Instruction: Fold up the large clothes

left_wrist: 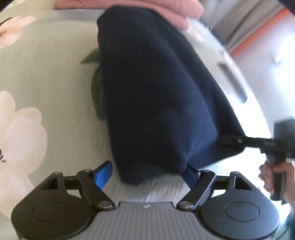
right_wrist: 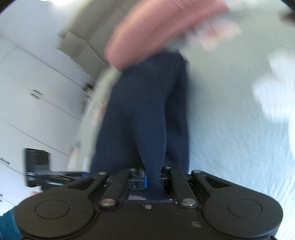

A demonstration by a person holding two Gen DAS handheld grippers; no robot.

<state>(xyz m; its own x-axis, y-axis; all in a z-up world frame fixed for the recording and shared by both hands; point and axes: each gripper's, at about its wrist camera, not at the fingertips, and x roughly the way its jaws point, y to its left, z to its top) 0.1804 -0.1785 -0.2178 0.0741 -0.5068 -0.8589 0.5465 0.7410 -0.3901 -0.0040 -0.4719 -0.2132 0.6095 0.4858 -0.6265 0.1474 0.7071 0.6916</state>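
Observation:
A navy blue garment (left_wrist: 153, 92) lies in a long folded band on the floral bed sheet (left_wrist: 46, 77). My left gripper (left_wrist: 147, 175) is open, its blue pads (left_wrist: 104, 174) spread on either side of the garment's near edge, which sags between them. My right gripper (right_wrist: 153, 177) is shut on a pinched fold of the navy garment (right_wrist: 147, 114). It shows in the left wrist view (left_wrist: 232, 140) at the garment's right corner, held by a hand. Both views are blurred by motion.
A folded pink garment (left_wrist: 166, 11) lies at the far end of the bed, also in the right wrist view (right_wrist: 156, 31). The bed's edge runs along the right (left_wrist: 230, 77). White cupboards (right_wrist: 36, 77) stand beyond the bed.

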